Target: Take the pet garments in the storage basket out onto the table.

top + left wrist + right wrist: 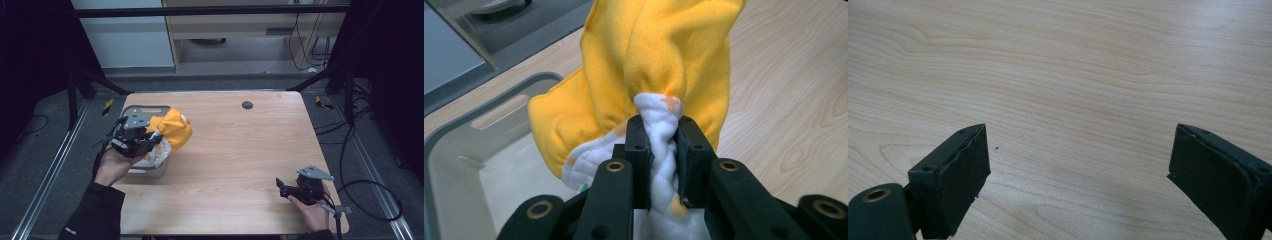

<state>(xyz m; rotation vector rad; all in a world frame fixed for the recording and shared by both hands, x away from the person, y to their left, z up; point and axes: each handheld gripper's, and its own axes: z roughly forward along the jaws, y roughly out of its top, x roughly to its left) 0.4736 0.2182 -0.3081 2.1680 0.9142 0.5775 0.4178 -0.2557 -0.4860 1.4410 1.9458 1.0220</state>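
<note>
I see the big wooden surface (235, 165) first. On its left side sits a grey bin (150, 170) with a handle hole in its far rim. Over the bin I hold up a soft yellow cloth (175, 129) with a white, dotted inside. My left claw (659, 150) is clenched on the white bunched part of that cloth, just above the bin. My right claw (1075, 170) rests near the right front corner, jaws wide apart, with bare wood between them. A small dark round spot (247, 105) lies far back. I can read no words anywhere.
</note>
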